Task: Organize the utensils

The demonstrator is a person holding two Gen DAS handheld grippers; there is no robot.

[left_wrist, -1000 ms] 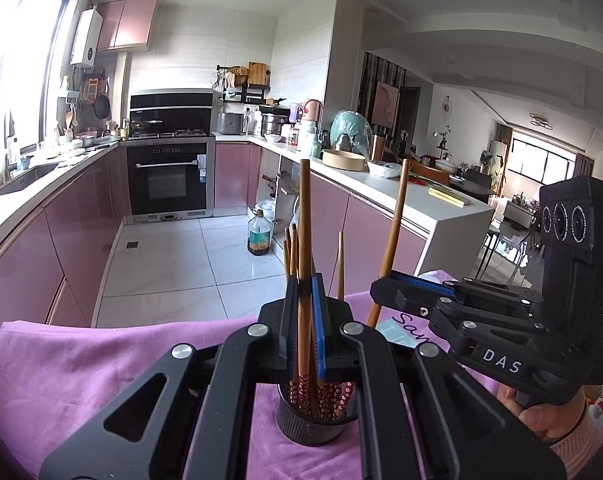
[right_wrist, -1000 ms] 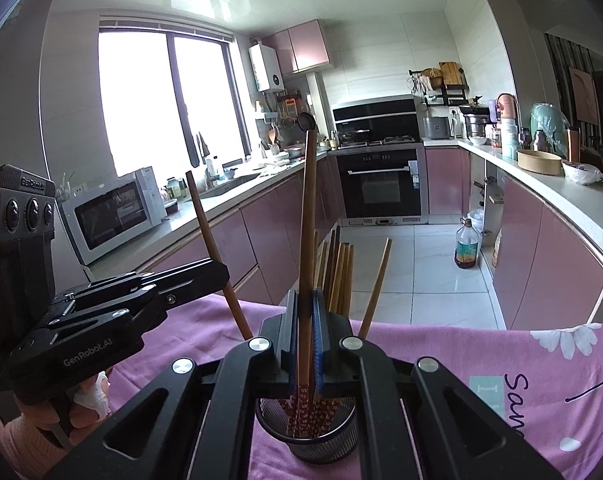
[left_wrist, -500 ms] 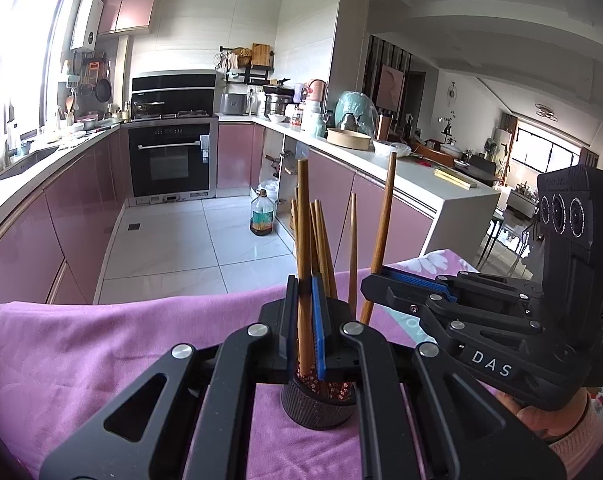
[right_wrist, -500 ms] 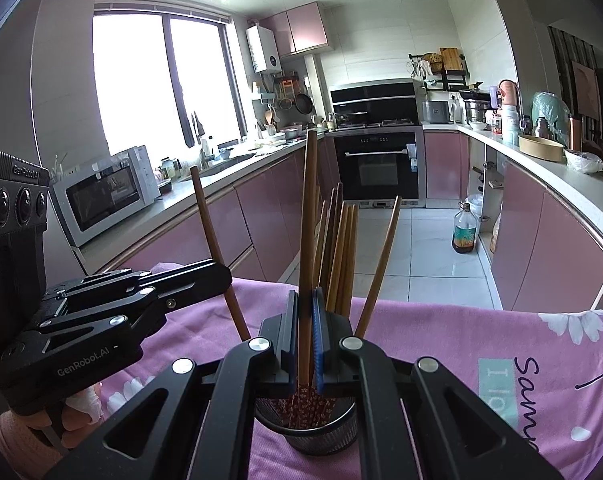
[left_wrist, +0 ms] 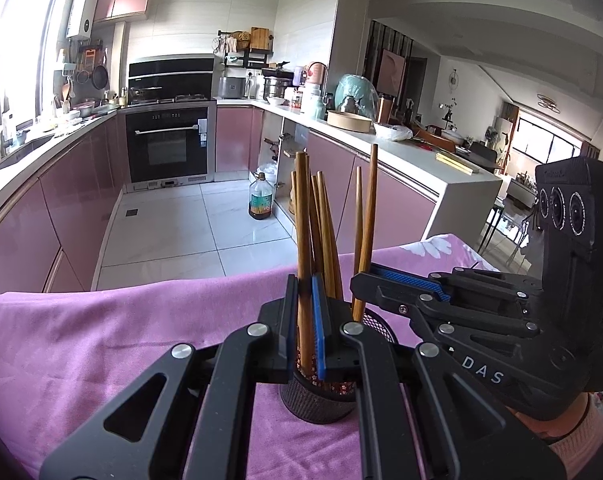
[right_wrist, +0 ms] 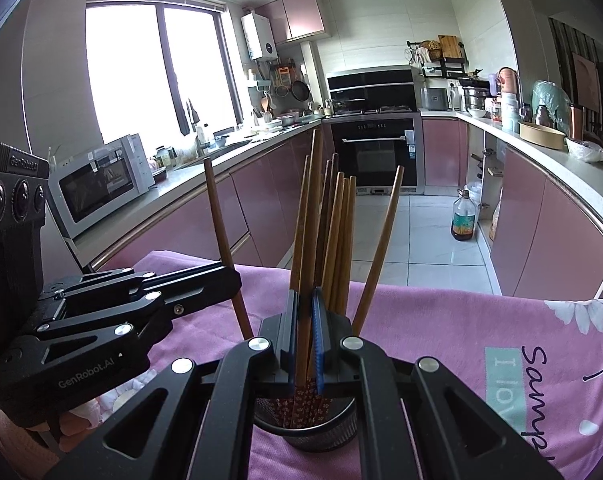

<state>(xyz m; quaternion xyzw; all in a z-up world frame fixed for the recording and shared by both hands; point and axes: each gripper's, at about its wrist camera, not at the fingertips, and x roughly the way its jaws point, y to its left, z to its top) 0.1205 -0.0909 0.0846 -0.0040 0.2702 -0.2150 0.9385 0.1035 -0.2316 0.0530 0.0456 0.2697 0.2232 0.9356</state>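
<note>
You've got a chopstick (left_wrist: 303, 240) pinched in your left gripper (left_wrist: 305, 320) and another chopstick (right_wrist: 311, 240) in your right gripper (right_wrist: 306, 336), both over the cup (left_wrist: 321, 400) at lower centre on the purple cloth (left_wrist: 101, 340). Lower them in next, then let go. Both tips hide behind the fingers.

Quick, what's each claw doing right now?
Left claw: closed on a chopstick.
Right claw: closed on a chopstick.
</note>
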